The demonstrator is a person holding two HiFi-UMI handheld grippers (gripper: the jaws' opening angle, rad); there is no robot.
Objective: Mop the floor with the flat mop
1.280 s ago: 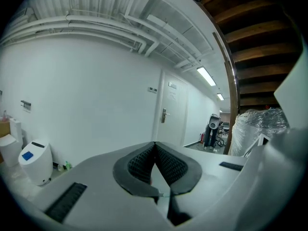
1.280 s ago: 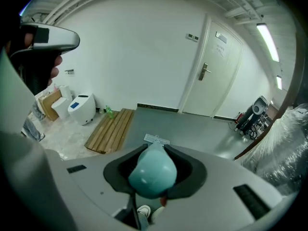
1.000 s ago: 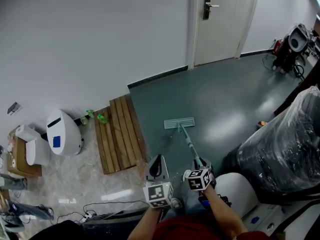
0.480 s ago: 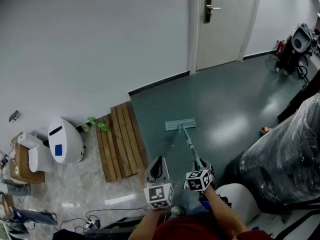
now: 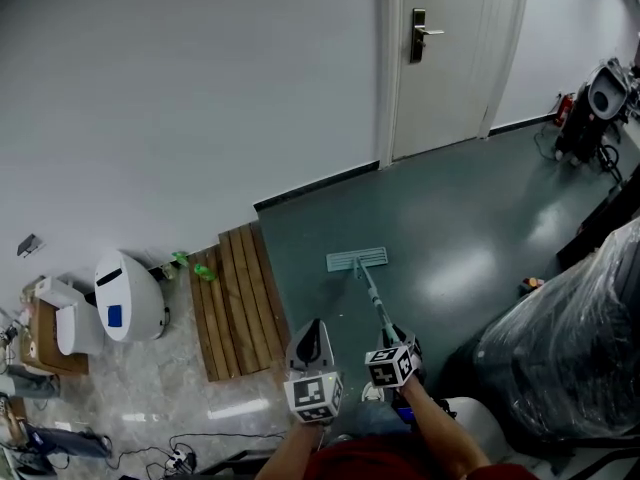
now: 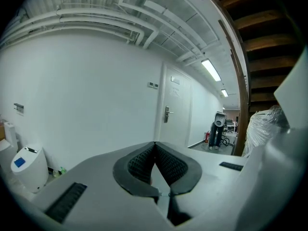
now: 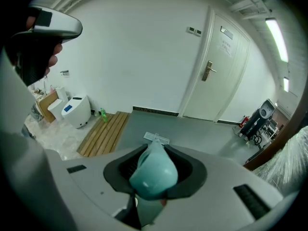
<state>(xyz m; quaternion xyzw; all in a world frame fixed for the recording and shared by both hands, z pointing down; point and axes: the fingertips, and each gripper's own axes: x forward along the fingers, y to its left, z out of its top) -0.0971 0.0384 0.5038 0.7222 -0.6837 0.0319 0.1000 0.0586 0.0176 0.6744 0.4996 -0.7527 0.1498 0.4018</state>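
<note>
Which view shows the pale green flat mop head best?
Head view: the whole pale green flat mop head lies unobstructed on the grey floor. Right gripper view: partly behind the teal handle's end. Left gripper view: absent.

The grey-green floor (image 5: 450,218) bears the head of the flat mop (image 5: 357,259), lying flat near a wooden slat platform (image 5: 237,298). On pale tiles (image 5: 150,378) beside the platform stand a green bottle (image 5: 204,271) and a white rounded unit (image 5: 128,296).

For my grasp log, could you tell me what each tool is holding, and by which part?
The right tool is shut on the flat mop, gripping the top end of its handle. The left tool is shut with nothing between its jaws.
</note>
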